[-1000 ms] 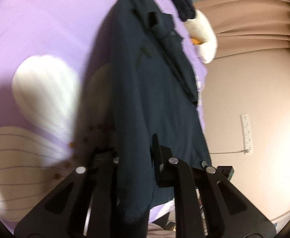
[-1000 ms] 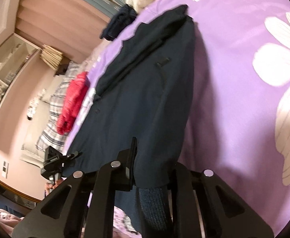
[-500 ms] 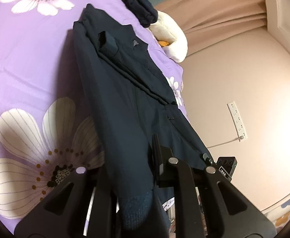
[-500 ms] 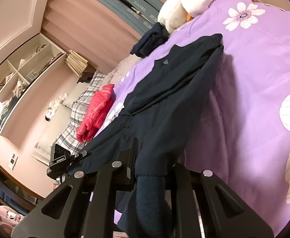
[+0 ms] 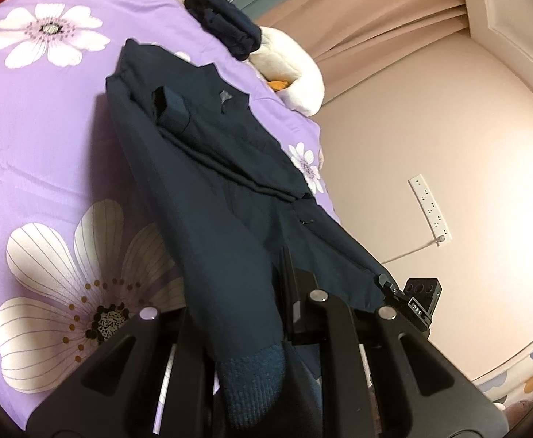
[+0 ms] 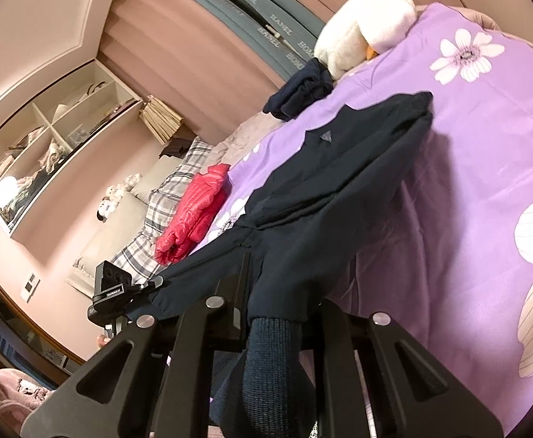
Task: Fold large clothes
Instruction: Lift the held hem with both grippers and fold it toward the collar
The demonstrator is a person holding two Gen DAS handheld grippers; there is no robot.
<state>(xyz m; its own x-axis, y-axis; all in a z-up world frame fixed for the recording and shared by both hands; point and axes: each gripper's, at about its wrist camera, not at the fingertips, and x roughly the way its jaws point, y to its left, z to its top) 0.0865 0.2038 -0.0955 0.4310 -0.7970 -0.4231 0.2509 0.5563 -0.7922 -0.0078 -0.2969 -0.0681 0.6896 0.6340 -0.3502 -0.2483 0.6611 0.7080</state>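
Observation:
A dark navy jacket (image 5: 211, 168) lies lengthwise on a purple flowered bedspread (image 5: 40, 138), its collar end far from me. Its near hem is lifted off the bed and stretched between both grippers. My left gripper (image 5: 251, 314) is shut on one hem corner, with the ribbed cuff band (image 5: 251, 376) hanging below its fingers. My right gripper (image 6: 277, 292) is shut on the other hem corner of the jacket (image 6: 339, 189), with a ribbed band (image 6: 270, 365) hanging down. Each wrist view shows the other gripper's tip at the hem.
A folded navy garment (image 5: 226, 25) and a white plush toy (image 5: 295, 73) lie at the far end of the bed. A red puffer jacket (image 6: 193, 208) lies on a plaid cover beside the bed. A wall with a power strip (image 5: 430, 208) stands past the bed edge.
Both grippers have lifted and pulled back with the hem, so the views tilt up and show more of the room. The jacket stays stretched between them.

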